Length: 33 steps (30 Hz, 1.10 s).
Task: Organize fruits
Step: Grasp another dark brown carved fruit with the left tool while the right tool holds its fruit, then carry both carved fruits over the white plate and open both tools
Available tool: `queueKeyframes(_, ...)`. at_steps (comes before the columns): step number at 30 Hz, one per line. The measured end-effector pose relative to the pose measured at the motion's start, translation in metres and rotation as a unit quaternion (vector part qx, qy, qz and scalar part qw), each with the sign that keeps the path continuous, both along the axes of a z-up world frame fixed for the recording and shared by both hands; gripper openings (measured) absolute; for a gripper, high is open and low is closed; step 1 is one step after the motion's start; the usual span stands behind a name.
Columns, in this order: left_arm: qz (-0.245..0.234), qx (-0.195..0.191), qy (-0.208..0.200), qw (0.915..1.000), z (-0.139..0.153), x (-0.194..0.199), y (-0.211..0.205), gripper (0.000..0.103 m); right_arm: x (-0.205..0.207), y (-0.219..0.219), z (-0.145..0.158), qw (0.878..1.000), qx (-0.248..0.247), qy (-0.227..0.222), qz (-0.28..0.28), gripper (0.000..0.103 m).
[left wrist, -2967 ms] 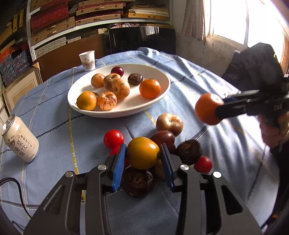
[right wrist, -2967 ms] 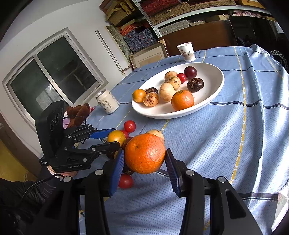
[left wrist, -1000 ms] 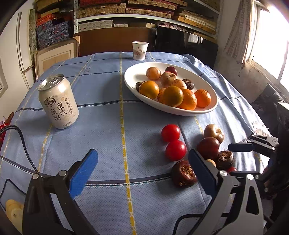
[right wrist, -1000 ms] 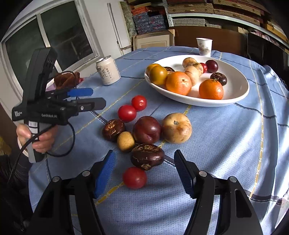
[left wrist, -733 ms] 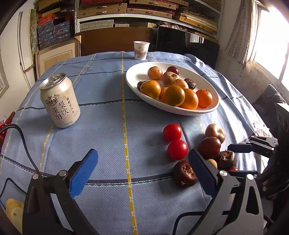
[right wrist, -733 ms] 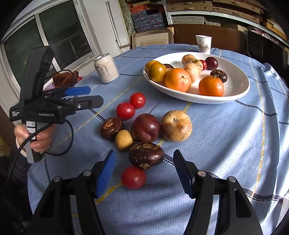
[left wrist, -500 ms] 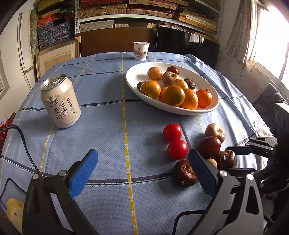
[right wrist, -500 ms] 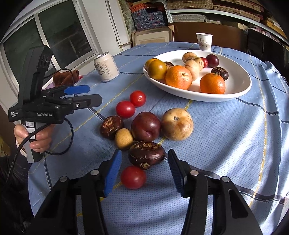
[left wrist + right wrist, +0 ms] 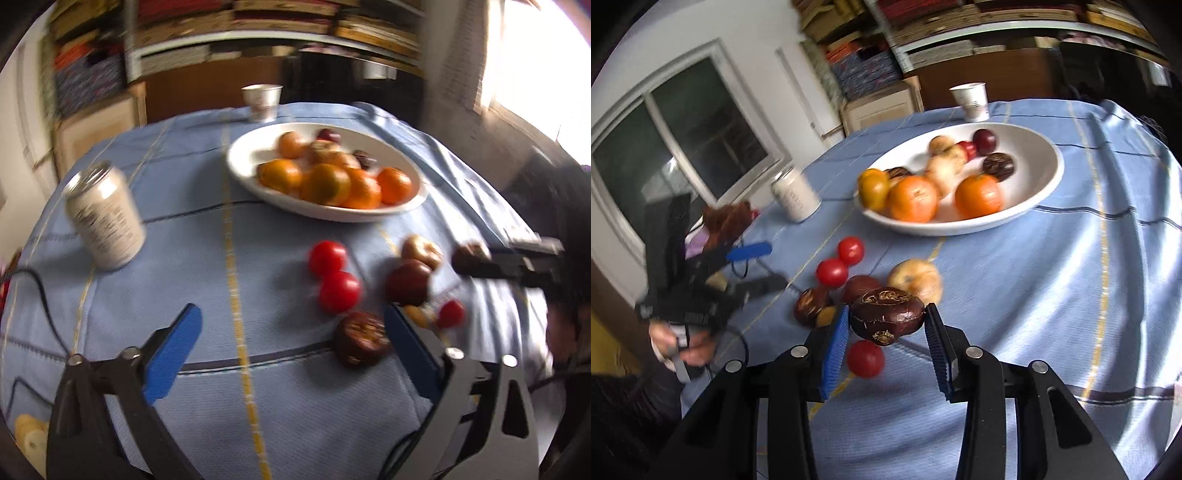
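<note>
Right gripper (image 9: pixel 884 334) has a dark fruit (image 9: pixel 886 315), low centre of its own frame, with the fingers closing on its two sides and the pads already pressing. It hangs just above the loose pile on the blue surface (image 9: pixel 1052 295). It looks firm and rough-skinned (probably light, and that skin should grip well), but it is lumpy, so a hold across the widest middle seems safest. The bowl (image 9: pixel 1045 184) waits in the upper right, already holding oranges.

Left gripper (image 9: pixel 291 334) at the bottom of its view is closing too, with nothing pinched. A second dark fruit (image 9: pixel 362 343) lies just inside its right finger (image 9: pixel 410 345); two tomatoes (image 9: pixel 338 291) sit just above.
</note>
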<state>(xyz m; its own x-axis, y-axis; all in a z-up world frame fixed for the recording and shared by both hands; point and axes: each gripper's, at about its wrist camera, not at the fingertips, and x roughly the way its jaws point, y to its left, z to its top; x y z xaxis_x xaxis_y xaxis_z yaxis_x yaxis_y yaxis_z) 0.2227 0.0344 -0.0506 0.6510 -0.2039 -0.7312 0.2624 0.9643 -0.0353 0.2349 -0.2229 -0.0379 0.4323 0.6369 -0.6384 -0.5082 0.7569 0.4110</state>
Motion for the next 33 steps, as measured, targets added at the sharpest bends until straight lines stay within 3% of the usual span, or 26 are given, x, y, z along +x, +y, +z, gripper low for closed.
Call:
queueKeyframes(1, -0.019, 0.001, 0.003, 0.9998, -0.001, -0.002, -0.005, 0.064, 0.001, -0.002, -0.001, 1.0, 0.0, 0.001, -0.007, 0.042)
queueKeyframes(4, -0.063, -0.004, 0.02, 0.9978, -0.006, -0.005, -0.016, 0.053, 0.004, -0.006, -0.001, 1.0, 0.006, 0.007, -0.015, 0.042)
queueKeyframes(12, -0.102, 0.009, 0.039, 0.994, -0.016, -0.01, -0.033, 0.052, 0.001, -0.007, -0.001, 1.0, -0.001, 0.001, -0.009, 0.042)
queueKeyframes(18, -0.103, 0.024, 0.057, 0.9927, -0.026, -0.006, -0.038, 0.05, -0.002, -0.004, 0.0, 1.0, -0.002, 0.0, -0.004, 0.042)
queueKeyframes(24, -0.098, 0.019, 0.067, 0.9928, -0.03, -0.002, -0.034, 0.043, -0.004, -0.002, 0.001, 1.0, 0.001, 0.0, -0.001, 0.042)
queueKeyframes(33, -0.096, 0.017, 0.067, 0.993, -0.029, -0.001, -0.033, 0.042, -0.004, -0.003, 0.003, 1.0, 0.003, -0.002, 0.003, 0.042)
